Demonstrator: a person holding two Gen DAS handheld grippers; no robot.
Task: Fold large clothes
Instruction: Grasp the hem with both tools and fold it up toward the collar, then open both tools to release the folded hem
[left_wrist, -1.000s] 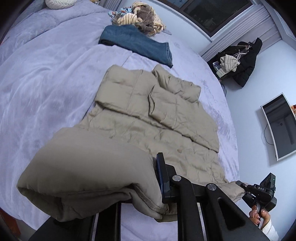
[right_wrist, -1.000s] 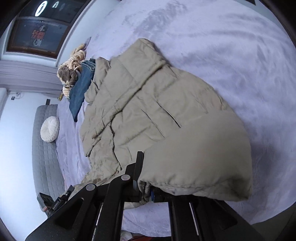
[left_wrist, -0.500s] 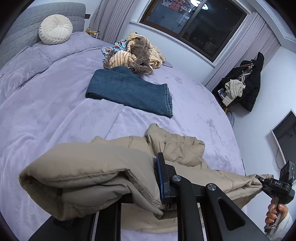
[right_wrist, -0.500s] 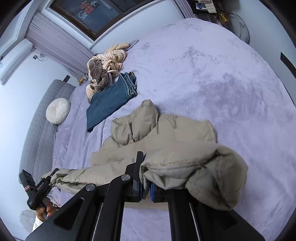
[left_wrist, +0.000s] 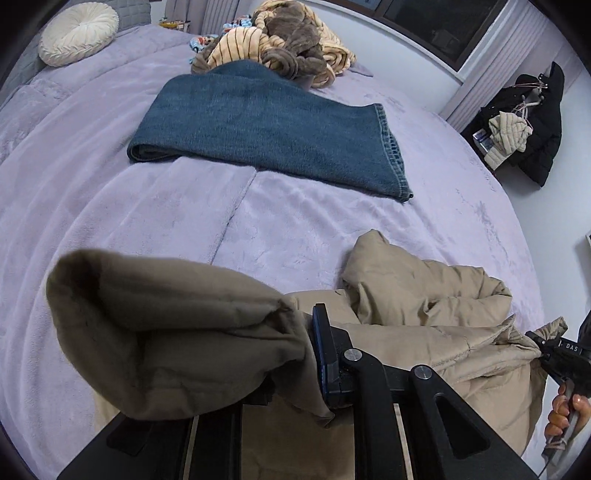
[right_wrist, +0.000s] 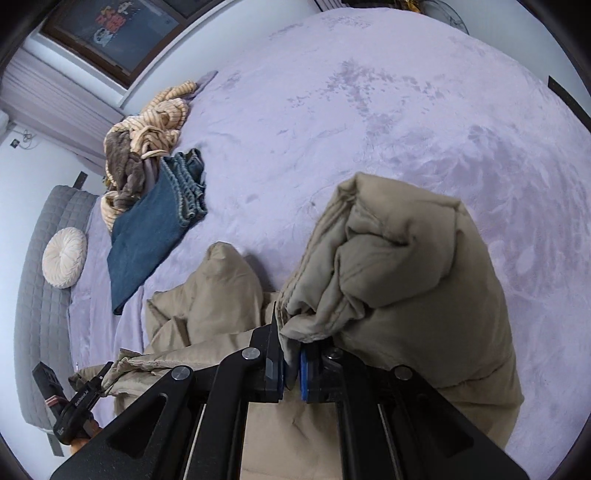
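A beige puffer jacket (left_wrist: 424, 295) lies on the lilac bed (left_wrist: 110, 192), doubled over on itself. My left gripper (left_wrist: 299, 365) is shut on one bunched corner of its hem, which bulges to the left of the jaws. In the right wrist view my right gripper (right_wrist: 291, 365) is shut on the other corner of the jacket (right_wrist: 399, 273), and the padded fabric piles up over its right finger. Each view shows the other gripper at its edge, the right gripper (left_wrist: 535, 343) and the left gripper (right_wrist: 99, 376), with the hem stretched between them. The collar (right_wrist: 221, 280) sticks up ahead.
Folded blue jeans (left_wrist: 266, 125) lie just beyond the jacket, with a heap of striped and brown clothes (left_wrist: 280, 48) behind them. A round cream cushion (left_wrist: 77, 33) sits by the grey headboard (right_wrist: 40, 295). A dark coat (left_wrist: 532, 122) hangs off the bed's far right.
Both grippers have carried the hem forward over the jacket toward its collar and lower. The spread-out body is now folded under, and the jeans look much nearer.
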